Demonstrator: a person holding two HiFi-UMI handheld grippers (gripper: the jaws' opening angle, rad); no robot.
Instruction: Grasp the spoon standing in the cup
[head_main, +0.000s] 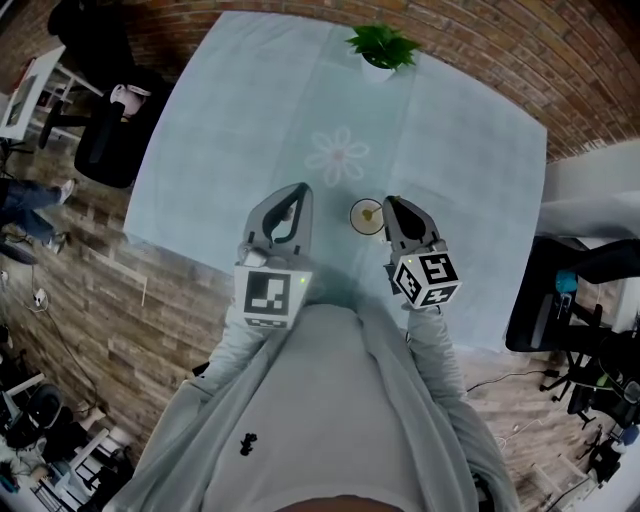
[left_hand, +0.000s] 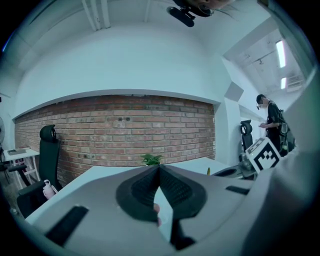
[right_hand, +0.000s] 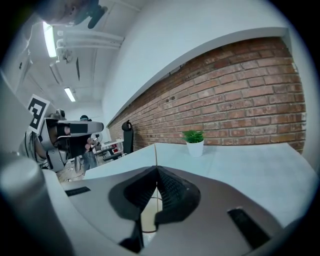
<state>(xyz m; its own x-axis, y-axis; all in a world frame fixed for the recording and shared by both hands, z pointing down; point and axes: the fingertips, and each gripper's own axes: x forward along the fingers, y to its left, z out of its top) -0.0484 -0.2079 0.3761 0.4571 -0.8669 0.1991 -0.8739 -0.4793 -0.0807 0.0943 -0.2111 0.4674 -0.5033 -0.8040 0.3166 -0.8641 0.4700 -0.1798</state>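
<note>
Bench (head_main: 470, 180), pale blue cloth; near edge hidden by person's grey top. Left gripper (head_main: 299, 188) over bench: jaws closed, tips touching, nothing between. Right gripper (head_main: 391, 204): jaws closed on thin gold handle of spoon (head_main: 371, 212). Potted plant (head_main: 381, 46) at far edge. Cup (head_main: 361, 224) just left of right jaws; right gripper view shows only rim arc through gap. Spoon stands in cup, bowl hard to make out.

Legible text: none found.
No words, numbers or brand names can be read in any view. The only signs are black-and-white square coded markers, borne on the rear cubes of the left gripper (head_main: 299, 189) and the right gripper (head_main: 389, 204). Each gripper view shows the other's marker.
</note>
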